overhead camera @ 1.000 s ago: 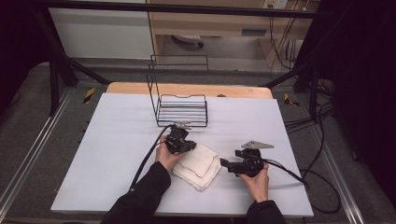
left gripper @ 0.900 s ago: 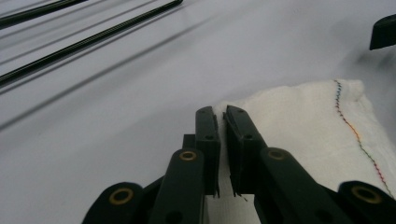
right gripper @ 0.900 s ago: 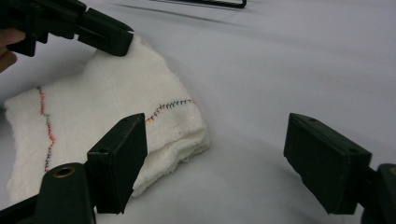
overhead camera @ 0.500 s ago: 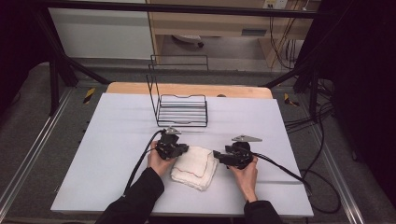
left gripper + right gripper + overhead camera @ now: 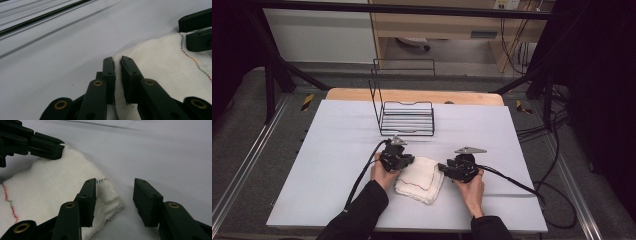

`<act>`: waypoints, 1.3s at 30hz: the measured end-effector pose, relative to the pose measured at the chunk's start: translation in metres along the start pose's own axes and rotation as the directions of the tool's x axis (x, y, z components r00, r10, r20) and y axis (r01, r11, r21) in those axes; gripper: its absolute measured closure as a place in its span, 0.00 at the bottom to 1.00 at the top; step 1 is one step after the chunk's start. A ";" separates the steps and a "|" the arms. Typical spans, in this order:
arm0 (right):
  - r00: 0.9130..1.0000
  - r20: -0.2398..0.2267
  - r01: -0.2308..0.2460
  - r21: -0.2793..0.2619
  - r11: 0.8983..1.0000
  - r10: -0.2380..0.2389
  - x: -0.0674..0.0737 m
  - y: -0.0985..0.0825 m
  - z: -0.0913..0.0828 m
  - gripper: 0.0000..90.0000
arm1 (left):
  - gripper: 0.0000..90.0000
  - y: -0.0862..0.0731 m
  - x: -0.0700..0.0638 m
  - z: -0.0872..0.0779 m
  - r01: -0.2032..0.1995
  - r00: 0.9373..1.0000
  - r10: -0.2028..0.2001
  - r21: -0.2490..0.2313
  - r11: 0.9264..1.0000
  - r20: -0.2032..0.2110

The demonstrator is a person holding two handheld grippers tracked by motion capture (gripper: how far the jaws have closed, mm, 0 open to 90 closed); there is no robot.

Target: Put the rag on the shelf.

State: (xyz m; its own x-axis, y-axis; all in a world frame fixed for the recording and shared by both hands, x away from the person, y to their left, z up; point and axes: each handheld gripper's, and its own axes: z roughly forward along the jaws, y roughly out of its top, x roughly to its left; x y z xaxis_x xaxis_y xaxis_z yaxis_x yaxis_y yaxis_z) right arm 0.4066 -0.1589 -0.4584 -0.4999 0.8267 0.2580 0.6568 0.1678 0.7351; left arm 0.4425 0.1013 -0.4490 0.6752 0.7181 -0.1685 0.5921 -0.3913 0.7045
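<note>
— Where did the cloth (image 5: 420,178) lie?
— Flat on the white table (image 5: 327,165), folded, between the two grippers. Long axis ran from beside the left gripper (image 5: 410,161) down toward the person's edge, slightly slanted. Stitched seam visible across its top.

— And the left gripper (image 5: 117,65)?
— Jaws pinched nearly together on the cloth's (image 5: 160,65) edge, a fold of fabric caught between the pads. Held from below by the left hand (image 5: 383,175).

— The right gripper (image 5: 114,196)?
— Jaws spread apart, gripping nothing. One jaw lay against the cloth's (image 5: 52,187) folded corner, the other over bare table beside it. Right hand (image 5: 471,187) behind it.

— Anything beyond?
— A black wire rack (image 5: 404,112), well ahead of both grippers.
</note>
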 end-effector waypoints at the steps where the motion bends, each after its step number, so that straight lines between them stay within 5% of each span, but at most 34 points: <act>1: 1.000 -0.005 -0.005 0.002 1.000 0.005 0.001 0.000 0.000 0.60 | 0.90 0.000 0.000 0.000 0.001 1.000 -0.001 0.000 1.000 0.001; 8: 1.000 -0.003 0.014 0.031 0.999 -0.014 0.011 0.000 0.003 0.75 | 0.89 0.000 0.000 0.000 0.015 1.000 -0.015 0.002 1.000 0.000; 16: 0.999 -0.035 -0.019 0.045 0.999 0.020 0.011 0.002 0.003 0.90 | 0.90 0.000 0.003 -0.001 0.028 1.000 -0.028 0.002 1.000 0.014; 22: 0.999 -0.036 -0.020 0.027 0.999 0.021 0.012 0.003 0.000 0.92 | 0.91 0.000 0.007 -0.003 0.048 0.998 -0.048 -0.010 0.999 0.035; 31: 0.995 -0.099 -0.020 -0.053 0.998 0.015 0.015 0.010 -0.017 0.92 | 0.92 0.001 0.007 -0.027 0.061 0.996 -0.054 -0.101 0.993 0.070; 39: 0.991 -0.114 0.051 -0.105 0.993 -0.063 0.025 0.016 -0.029 0.92 | 0.92 -0.004 0.004 -0.045 0.050 0.996 -0.037 -0.146 0.988 0.086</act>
State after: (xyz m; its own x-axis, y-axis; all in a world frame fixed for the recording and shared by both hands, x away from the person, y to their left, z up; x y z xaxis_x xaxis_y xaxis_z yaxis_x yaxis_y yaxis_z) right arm 0.3879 -0.1514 -0.4220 -0.6014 0.7478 0.2814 0.5678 0.1522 0.8090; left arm 0.4233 0.1312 -0.4214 0.6879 0.6802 -0.2532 0.5544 -0.2673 0.7881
